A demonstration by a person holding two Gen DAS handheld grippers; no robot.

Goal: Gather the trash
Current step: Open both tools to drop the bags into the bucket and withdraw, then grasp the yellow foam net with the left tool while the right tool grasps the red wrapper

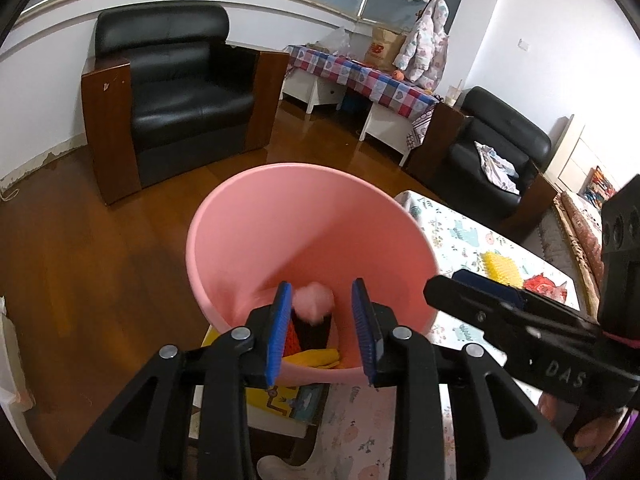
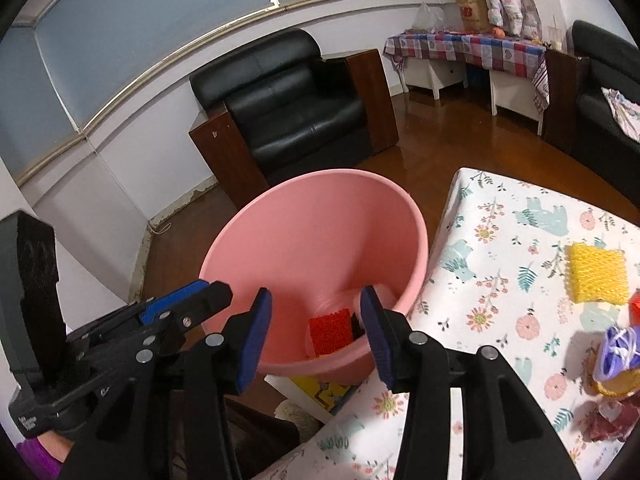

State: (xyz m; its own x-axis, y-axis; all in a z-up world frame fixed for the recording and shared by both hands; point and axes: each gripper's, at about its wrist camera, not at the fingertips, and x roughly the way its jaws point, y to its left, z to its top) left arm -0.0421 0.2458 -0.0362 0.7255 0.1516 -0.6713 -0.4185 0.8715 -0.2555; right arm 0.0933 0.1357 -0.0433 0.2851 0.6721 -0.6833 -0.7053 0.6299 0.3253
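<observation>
- The left hand-held gripper (image 1: 322,330) hovers over the near rim of the pink bin (image 1: 256,216), jaws parted. A blurred pink puff (image 1: 314,302) sits between the blue pads without touching them, so it looks to be falling loose.
- The right hand-held gripper (image 2: 316,336) also stands spread over the bin, with nothing between its pads.
- Risk: the puff seems very light, and it lies close to the near rim at lower centre of the left view. A draught or a brush from a pad could send it over the edge to the floor.
- Risk: both tools crowd the same rim, and in the right view the left one lies low at the left. A careless pull back could knock them together or tip the smooth, tapered plastic bin.
- Already in the bin: a red mesh piece (image 2: 330,330) and something yellow and soft (image 1: 316,358).
- More trash waits on the floral table (image 2: 500,240) at the right: a yellow foam net (image 2: 598,278) with an open, springy weave, and a purple crumpled wrapper (image 2: 618,352).
</observation>
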